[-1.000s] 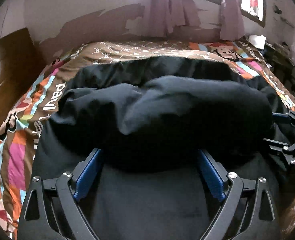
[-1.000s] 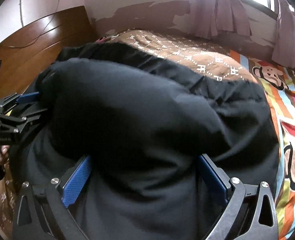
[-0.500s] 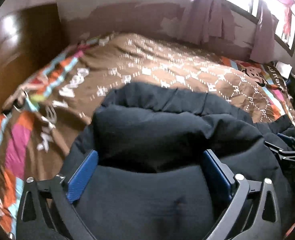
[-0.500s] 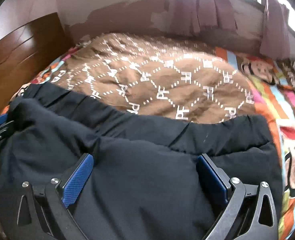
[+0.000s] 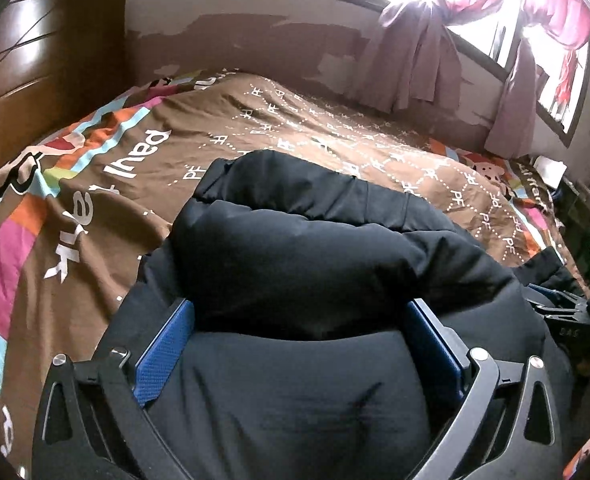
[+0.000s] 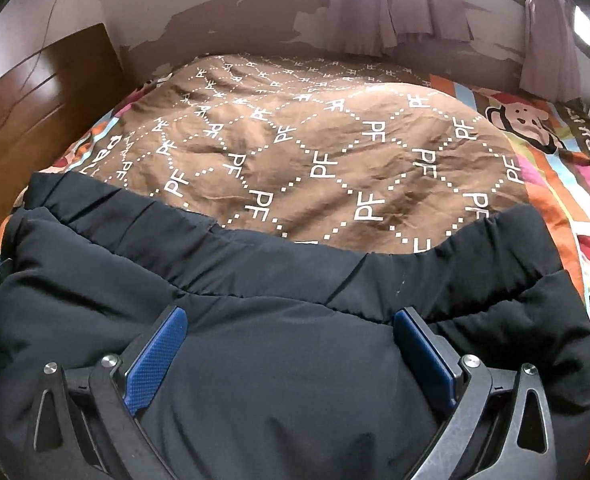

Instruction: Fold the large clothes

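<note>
Nearest each camera, the two black grippers with blue ribbed pads stand over a large black padded garment (image 5: 295, 272), a puffy quilted jacket or coat of matte fabric. The left gripper (image 5: 299, 344) has its jaws spread as wide as they go; a thick rolled fold of the garment bulges between the pads, but the pads stand at either side of it and do not appear to squeeze it. The right gripper (image 6: 291, 344) likewise has its jaws set wide, with smooth black fabric lying between and beneath the pads and no clamping visible.

The garment lies at the near edge of the bed, doubled over on itself, so that an upper layer ends in a soft rounded fold and a lower layer runs out past it to a stitched, slightly gathered hem. In the right wrist view the far edge is a long shallow curve across the bedding.

Beyond it spreads a brown quilt with a white dotted diamond pattern and "PF" letters (image 6: 315, 140), bordered by bright stripes and cartoon monkey faces. To the left stands a glossy brown wooden headboard (image 5: 35, 72). Farthest off are a peeling wall and pale purple curtains (image 5: 415, 64) at a bright window.
</note>
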Demonstrator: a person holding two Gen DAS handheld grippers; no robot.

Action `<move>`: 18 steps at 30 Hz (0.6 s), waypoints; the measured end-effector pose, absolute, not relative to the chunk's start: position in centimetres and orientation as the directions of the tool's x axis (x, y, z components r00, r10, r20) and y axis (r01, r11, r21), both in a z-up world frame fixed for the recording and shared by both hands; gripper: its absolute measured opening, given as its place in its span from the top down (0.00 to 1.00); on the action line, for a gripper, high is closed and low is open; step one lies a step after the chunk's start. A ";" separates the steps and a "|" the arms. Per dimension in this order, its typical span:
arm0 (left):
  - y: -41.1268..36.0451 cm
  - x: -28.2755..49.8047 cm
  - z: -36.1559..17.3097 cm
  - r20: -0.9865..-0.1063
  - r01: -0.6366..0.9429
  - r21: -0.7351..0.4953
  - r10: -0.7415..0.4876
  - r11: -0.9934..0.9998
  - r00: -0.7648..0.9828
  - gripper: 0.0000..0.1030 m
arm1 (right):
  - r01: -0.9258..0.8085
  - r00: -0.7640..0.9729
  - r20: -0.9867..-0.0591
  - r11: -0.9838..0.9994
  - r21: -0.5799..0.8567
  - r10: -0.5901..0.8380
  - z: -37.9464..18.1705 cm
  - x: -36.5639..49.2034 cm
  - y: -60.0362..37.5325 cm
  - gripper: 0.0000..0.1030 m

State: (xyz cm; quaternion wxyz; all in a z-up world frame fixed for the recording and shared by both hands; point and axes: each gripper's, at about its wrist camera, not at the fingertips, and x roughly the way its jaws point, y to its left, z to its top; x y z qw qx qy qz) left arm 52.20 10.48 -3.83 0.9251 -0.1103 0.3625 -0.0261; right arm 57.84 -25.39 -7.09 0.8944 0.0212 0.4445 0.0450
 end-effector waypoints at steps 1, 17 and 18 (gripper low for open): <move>10.6 52.1 -3.9 -0.658 -0.030 -0.230 -0.133 0.973 0.741 0.01 | -0.062 0.603 -0.791 0.995 0.083 0.104 -7.1 57.8 -25.4 0.00; 12.2 50.0 -4.2 -0.560 0.027 -0.358 -0.238 0.933 0.794 0.01 | -0.079 0.680 -0.718 0.989 0.129 0.148 -6.9 55.7 -25.9 0.00; 12.5 49.7 -4.2 -0.546 0.033 -0.378 -0.252 0.925 0.799 0.01 | -0.083 0.686 -0.710 0.987 0.141 0.159 -6.8 55.4 -26.1 0.00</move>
